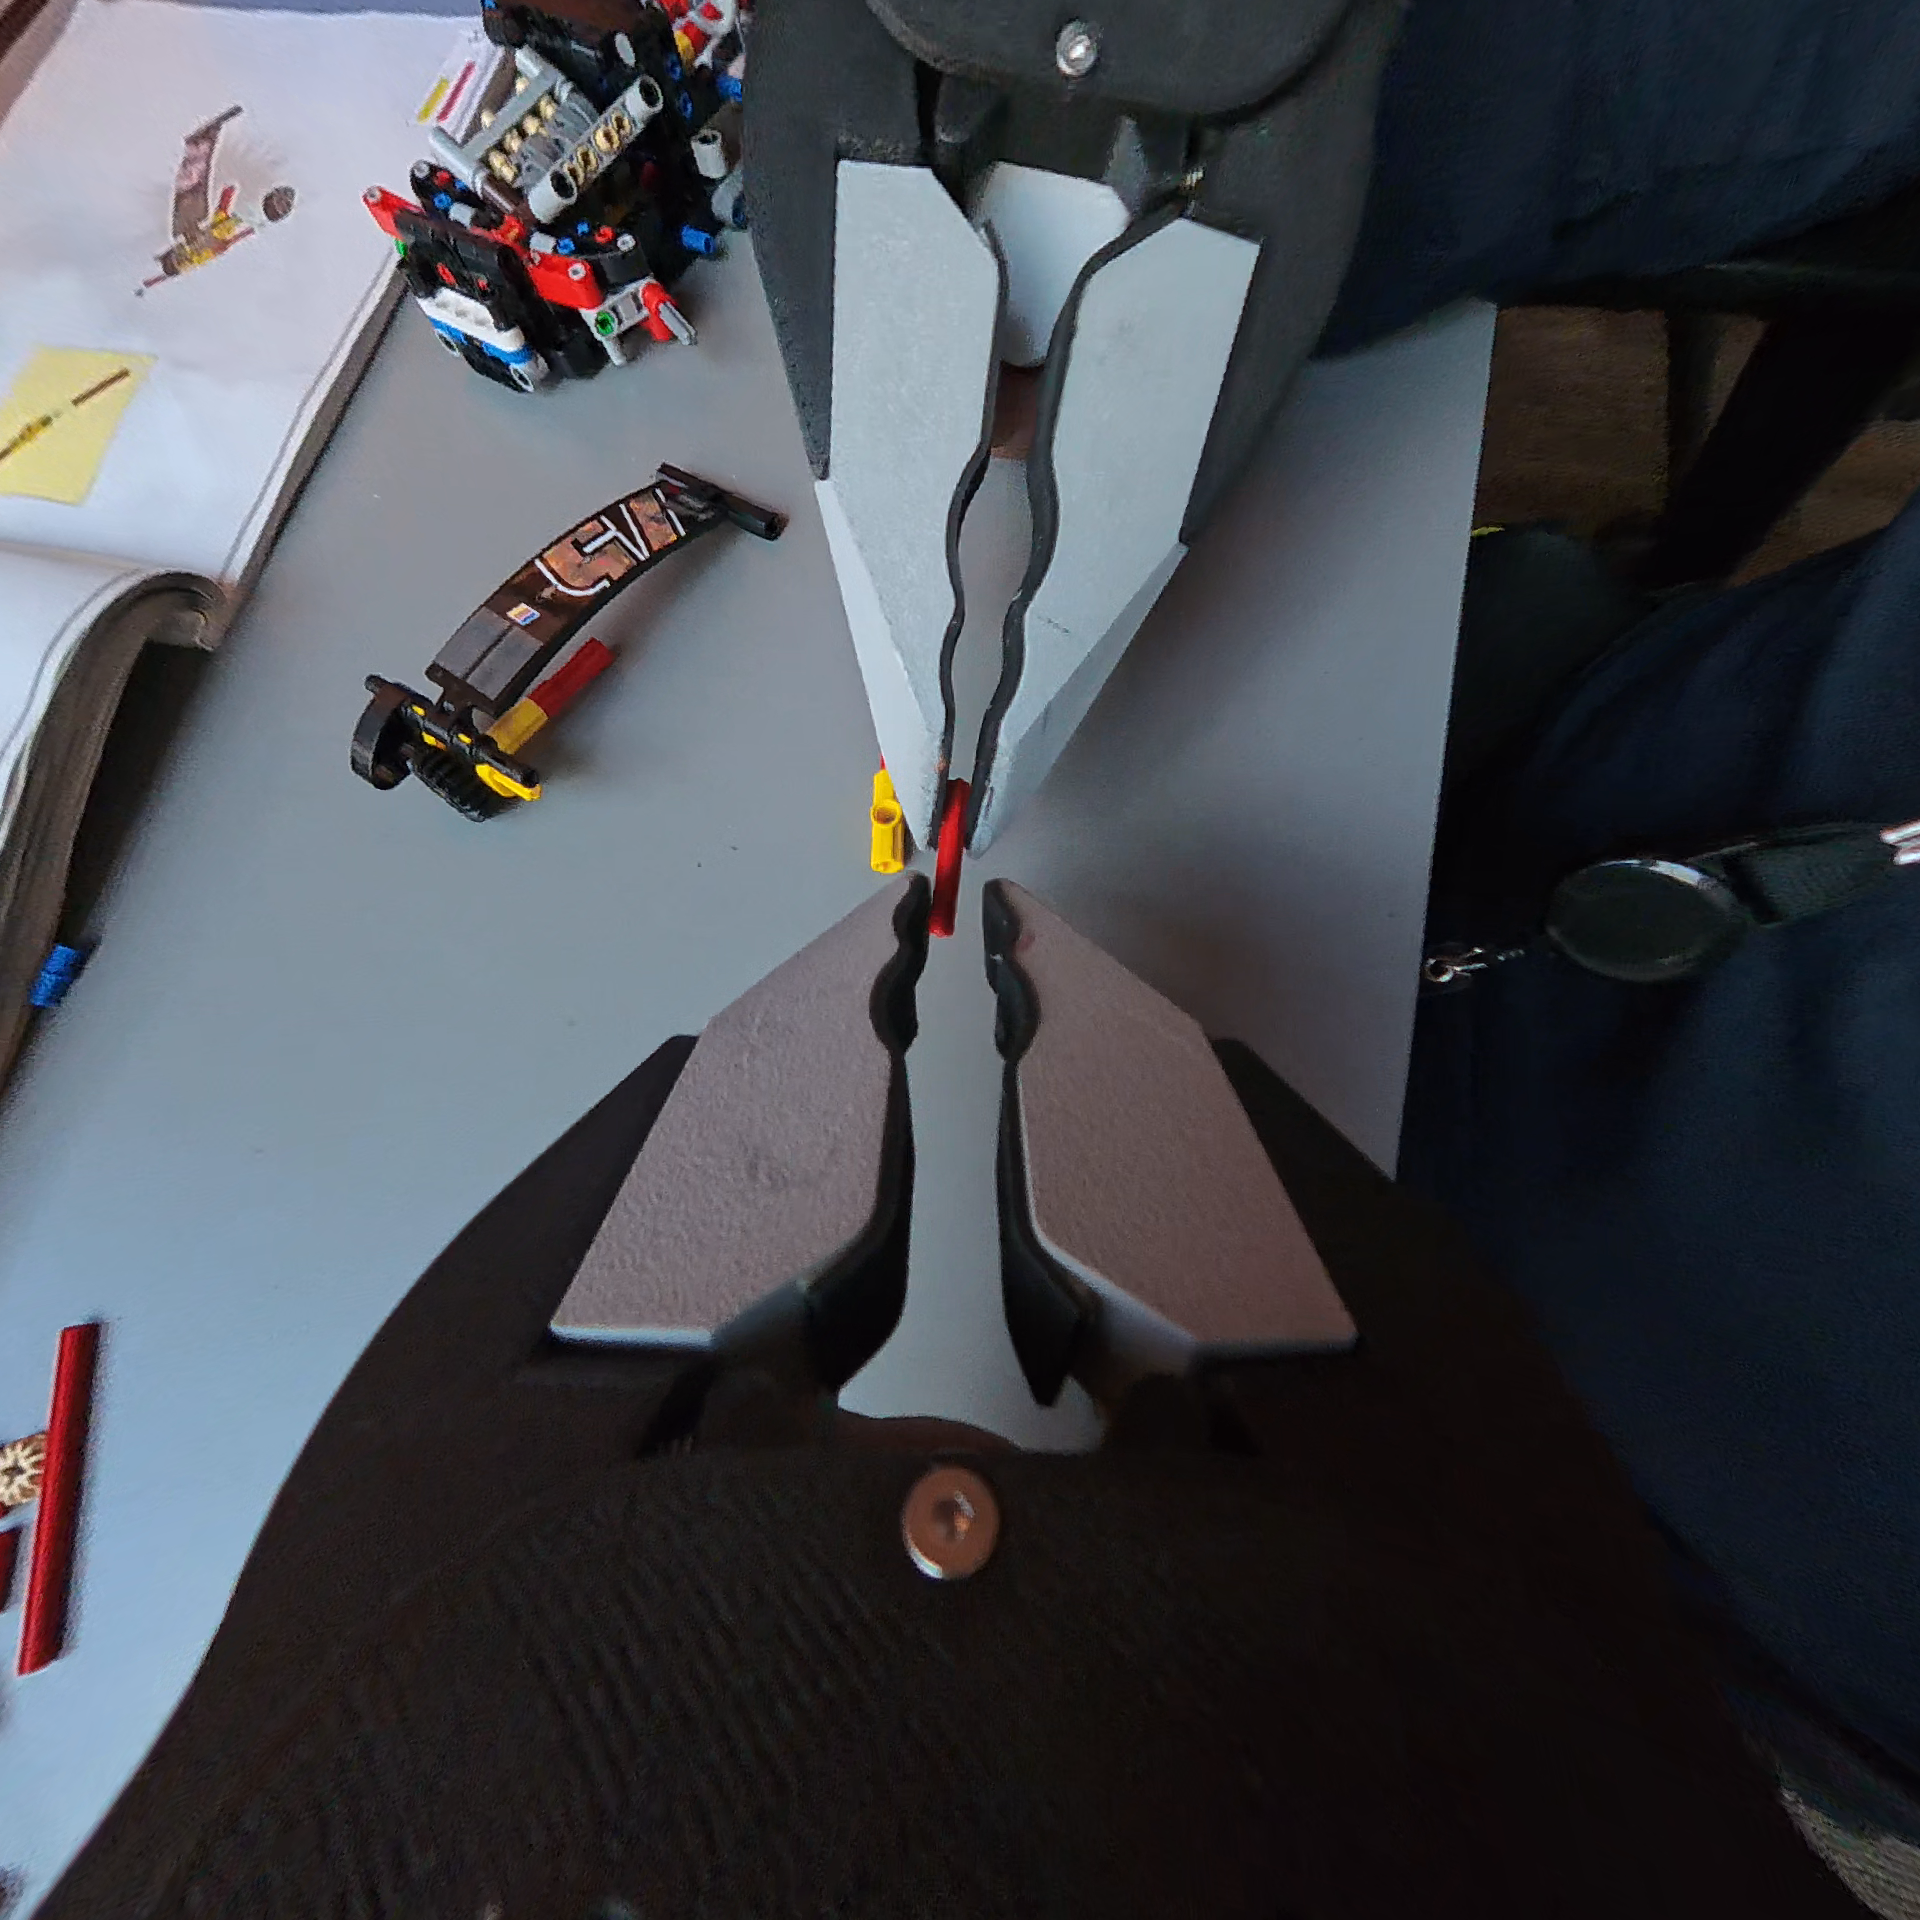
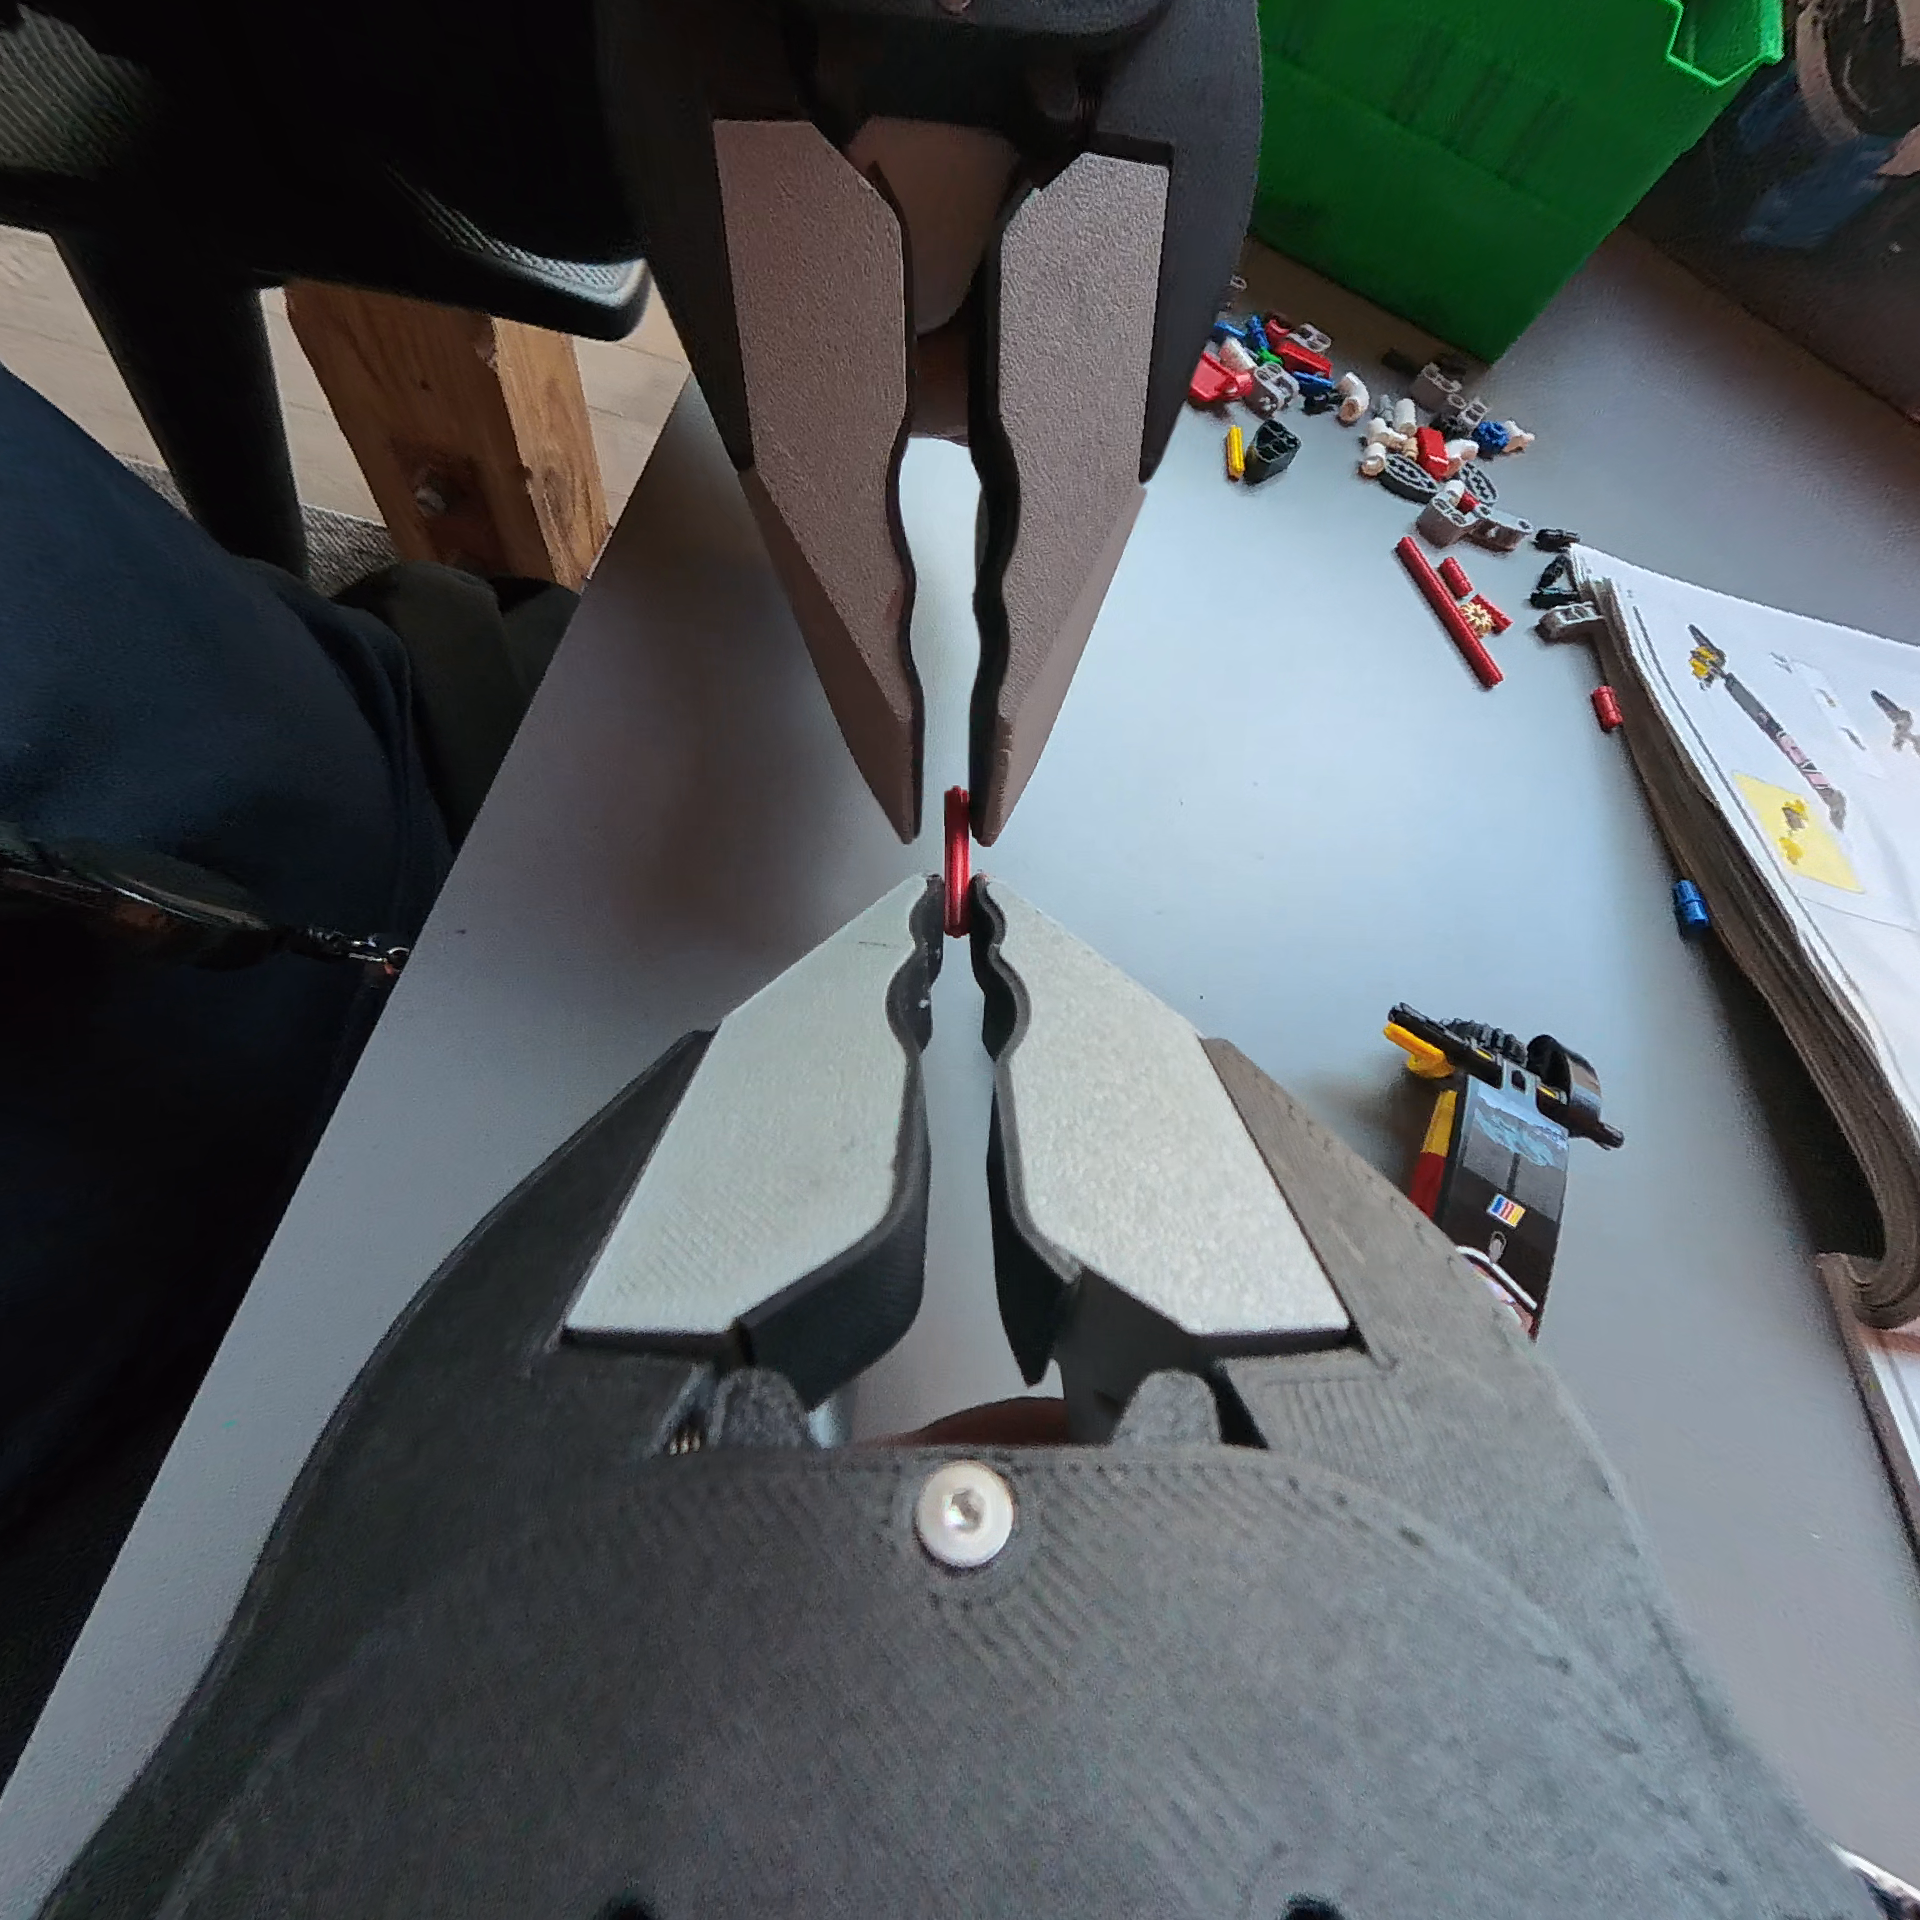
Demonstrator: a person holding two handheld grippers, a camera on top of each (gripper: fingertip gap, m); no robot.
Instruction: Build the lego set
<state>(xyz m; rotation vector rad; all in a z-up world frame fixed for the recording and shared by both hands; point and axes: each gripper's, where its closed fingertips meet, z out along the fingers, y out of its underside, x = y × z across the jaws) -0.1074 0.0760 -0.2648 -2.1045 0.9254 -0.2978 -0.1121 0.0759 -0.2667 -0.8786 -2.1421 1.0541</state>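
Note:
A thin red building-toy piece hangs above the grey table between the two grippers, which meet tip to tip. My right gripper is shut on its near end; it also shows in the left wrist view, coming from the top. My left gripper is open: the red piece stands between its fingertips, close to one pad with a gap to the other. It shows in the right wrist view too. A small yellow connector sits just beside the right gripper's tip.
A curved black panel assembly lies on the table, also in the right wrist view. A built model, an open instruction book, a long red axle, loose pieces and a green bin stand farther off. The table edge is close. My two grippers' fingertips are within a few centimetres of each other.

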